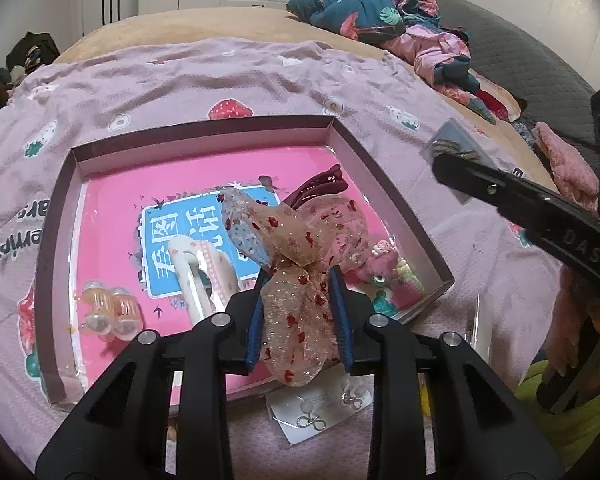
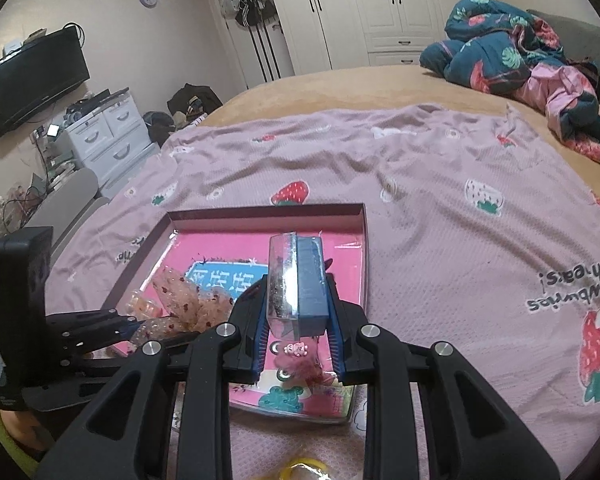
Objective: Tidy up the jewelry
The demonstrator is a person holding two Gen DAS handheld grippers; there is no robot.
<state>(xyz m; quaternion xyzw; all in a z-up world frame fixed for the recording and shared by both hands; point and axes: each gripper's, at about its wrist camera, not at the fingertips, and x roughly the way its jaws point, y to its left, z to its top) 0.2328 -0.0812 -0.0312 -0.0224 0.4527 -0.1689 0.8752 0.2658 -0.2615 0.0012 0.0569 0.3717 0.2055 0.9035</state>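
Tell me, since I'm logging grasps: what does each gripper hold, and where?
Left gripper pinches the sheer bow at its lower loop, over the box. Right gripper clamps a clear packet by its lower end.

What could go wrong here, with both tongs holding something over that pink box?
1. The left tongs pinch only soft mesh of the sheer bow, which could snag or slip free.
2. The right tongs hold a small clear packet above the box; a loose grip might drop it onto the pink charm.
3. The two tongs work close together, so they might bump.
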